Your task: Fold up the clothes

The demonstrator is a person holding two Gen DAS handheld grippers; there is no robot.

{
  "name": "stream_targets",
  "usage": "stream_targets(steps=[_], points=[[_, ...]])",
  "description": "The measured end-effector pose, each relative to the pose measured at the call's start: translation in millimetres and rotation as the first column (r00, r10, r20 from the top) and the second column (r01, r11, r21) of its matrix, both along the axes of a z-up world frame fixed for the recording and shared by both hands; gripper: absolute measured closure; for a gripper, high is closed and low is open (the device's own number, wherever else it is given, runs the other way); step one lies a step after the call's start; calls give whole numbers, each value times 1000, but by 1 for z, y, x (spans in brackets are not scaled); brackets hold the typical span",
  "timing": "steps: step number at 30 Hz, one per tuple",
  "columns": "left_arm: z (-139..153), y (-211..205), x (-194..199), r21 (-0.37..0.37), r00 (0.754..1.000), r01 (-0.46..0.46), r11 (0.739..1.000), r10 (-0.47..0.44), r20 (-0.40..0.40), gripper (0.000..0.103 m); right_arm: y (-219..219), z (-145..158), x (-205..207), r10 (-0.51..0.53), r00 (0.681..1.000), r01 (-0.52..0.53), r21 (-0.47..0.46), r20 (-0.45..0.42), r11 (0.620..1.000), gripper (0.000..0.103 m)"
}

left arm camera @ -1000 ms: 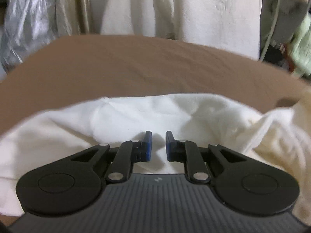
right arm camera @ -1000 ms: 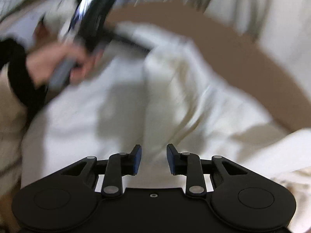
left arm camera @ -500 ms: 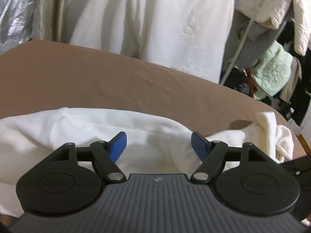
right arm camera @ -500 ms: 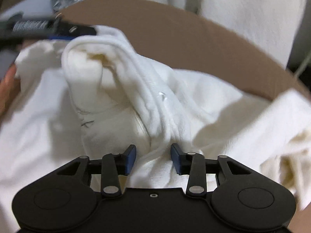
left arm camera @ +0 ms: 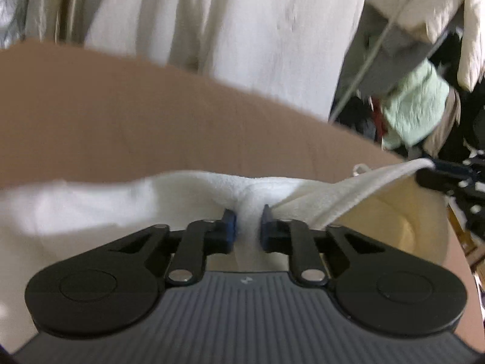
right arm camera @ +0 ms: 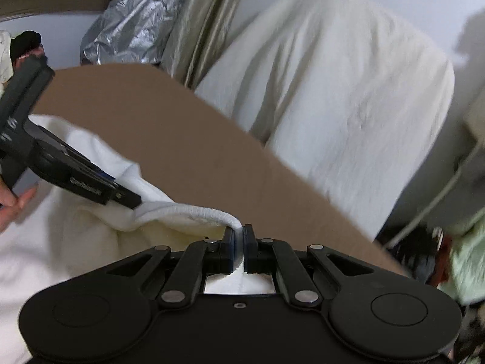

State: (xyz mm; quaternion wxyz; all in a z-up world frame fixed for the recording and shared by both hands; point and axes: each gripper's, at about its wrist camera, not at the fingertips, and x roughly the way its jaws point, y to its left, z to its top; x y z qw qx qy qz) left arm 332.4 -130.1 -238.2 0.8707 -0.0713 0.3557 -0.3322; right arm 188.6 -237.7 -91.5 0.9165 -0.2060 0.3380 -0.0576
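A white fleece garment lies bunched on the brown table. My left gripper has a thick fold of it pinched between its blue pads, the jaws closing on the cloth. In the right wrist view my right gripper is closing tight on the garment's rolled hem. That hem stretches in a taut band from one gripper to the other. The left gripper shows at the left of the right wrist view, and the right gripper at the right edge of the left wrist view.
A large white cloth hangs behind the table's far edge. Silver foil sheeting hangs at the back left. A heap of clothes with a pale green piece sits at the far right. A hand holds the left gripper.
The left gripper went from near shut to wide open, then closed on a fold of the garment. The right gripper closed on the hem. Both rose, and the hem now stretches between them.
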Motion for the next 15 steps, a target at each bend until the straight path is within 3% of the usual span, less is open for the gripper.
stream_targets(steps=[3,5,6,8,10,12,13,15], points=[[39,-3,40,-29,996,-81,996,83,42,88,-11,23,29,28,999,-26,-47,42,999,98],[42,-9,78,-36,989,-145,989,145,-4,88,-31,33,57,-4,998,2,37,58,999,98],[37,-13,97,-27,985,-169,985,168,-39,88,-42,38,71,-26,998,21,90,63,996,96],[23,-22,130,11,975,-203,979,203,-92,89,-65,43,94,-70,995,55,193,70,980,68],[-1,-33,153,88,970,-205,975,214,-111,89,-89,33,94,-109,991,84,290,73,953,67],[-24,-37,166,110,967,-199,974,214,-137,89,-113,24,94,-149,986,110,383,71,917,67],[-33,-35,170,97,965,-201,975,214,-151,89,-122,15,94,-156,986,121,405,54,906,66],[-49,-29,176,72,959,-209,975,219,-178,89,-129,-11,88,-146,989,140,354,-9,925,66]])
